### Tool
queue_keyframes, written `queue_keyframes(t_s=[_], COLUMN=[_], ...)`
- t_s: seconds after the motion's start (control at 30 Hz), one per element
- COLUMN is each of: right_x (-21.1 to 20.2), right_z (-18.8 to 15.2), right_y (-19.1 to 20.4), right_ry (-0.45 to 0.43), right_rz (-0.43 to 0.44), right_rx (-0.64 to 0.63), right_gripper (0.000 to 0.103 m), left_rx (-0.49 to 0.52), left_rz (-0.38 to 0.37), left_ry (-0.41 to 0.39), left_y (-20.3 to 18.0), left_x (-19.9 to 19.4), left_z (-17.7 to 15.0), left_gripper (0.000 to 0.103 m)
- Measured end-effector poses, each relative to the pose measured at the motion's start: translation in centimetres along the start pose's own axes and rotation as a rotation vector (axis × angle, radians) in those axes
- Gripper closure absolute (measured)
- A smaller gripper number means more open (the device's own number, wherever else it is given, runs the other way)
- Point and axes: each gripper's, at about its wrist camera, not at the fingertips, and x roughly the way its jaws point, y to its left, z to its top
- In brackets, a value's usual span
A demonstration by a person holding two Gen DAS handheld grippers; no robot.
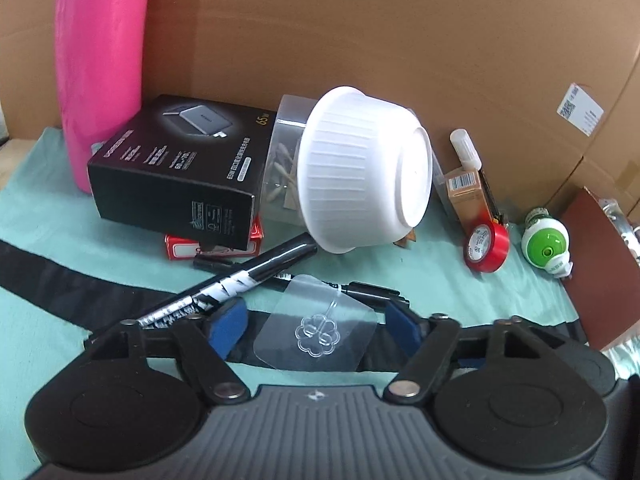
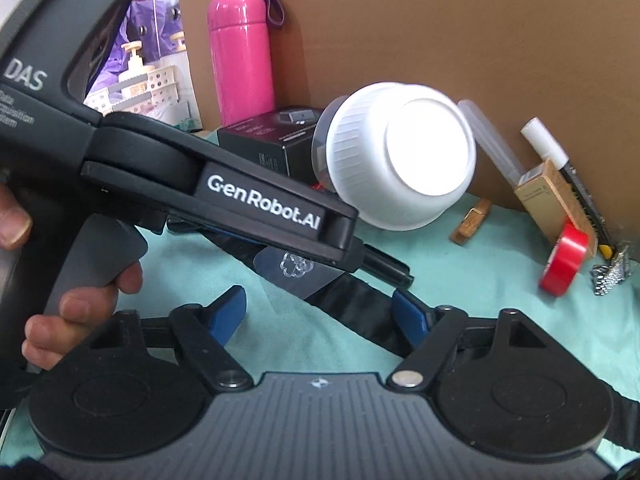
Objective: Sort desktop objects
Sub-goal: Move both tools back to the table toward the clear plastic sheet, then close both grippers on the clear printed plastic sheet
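Left wrist view: open left claw (image 1: 316,320) straddles clear hook sticker (image 1: 316,326).

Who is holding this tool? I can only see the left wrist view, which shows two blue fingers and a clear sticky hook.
Observer: A person's hand grips the handle of the left hand-held gripper. The right wrist view shows it from the side.
Operator: What is the brown bit poking out under the white bowl?
Observer: It is a wooden clothespin lying on the green cloth.
Operator: Is there anything beyond the pink bottle?
Observer: Yes, there is a white perforated basket, and a pump bottle shows above it.
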Motion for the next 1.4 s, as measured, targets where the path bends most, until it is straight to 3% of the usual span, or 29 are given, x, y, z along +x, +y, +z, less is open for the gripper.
queue_keyframes(t_s=[0.17,0.23,0.33,0.6,0.7,0.97,1.1,1.17,1.27,1.33,1.4], right_x=[0.7,0.9,0.9,-0.1,-1.0,-2.4,-2.2,-1.7,-1.5,-1.9,-2.3], right_z=[0.5,0.6,0.7,0.2,-0.1,-0.7,-1.0,-1.1,-1.1,-1.1,-1.2], right_y=[0.1,0.4,0.6,0.2,0.3,-0.9,-1.4,-1.4,-1.1,-1.6,-2.2], right_ry=[0.000,0.001,-0.003,-0.022,-0.048,-0.051,-0.001,0.002,0.001,-0.011,-0.017], right_rz=[0.026,0.027,0.017,0.019,-0.004,-0.011,0.017,0.000,-0.040,-0.048,-0.042], right_rx=[-0.004,-0.011,-0.019,0.001,-0.008,0.014,0.027,0.030,0.018,0.043,0.070], right_gripper=[0.033,0.039,0.049,0.055,0.061,0.061,0.041,0.041,0.050,0.061,0.061], left_rx=[0.014,0.020,0.039,-0.008,-0.019,-0.018,-0.015,0.008,0.019,0.008,-0.020], left_rz=[-0.003,0.002,0.000,0.002,-0.001,-0.024,-0.022,-0.012,0.000,-0.007,-0.029], left_ry=[-0.009,-0.011,-0.008,-0.012,0.001,0.028,0.031,0.029,0.034,0.031,0.027], left_y=[0.3,0.1,-0.3,-0.1,-0.6,-2.5,-3.3,-3.9,-4.2,-4.1,-4.1], left_x=[0.1,0.2,0.2,-0.7,-1.2,-1.1,-0.8,-0.6,-0.7,-1.1,-1.6], left_z=[0.0,0.0,-0.2,-0.8,-1.1,-2.2,-2.3,-2.5,-2.7,-2.8,-2.7], left_gripper=[0.036,0.036,0.047,0.073,0.076,0.078,0.073,0.073,0.078,0.083,0.087])
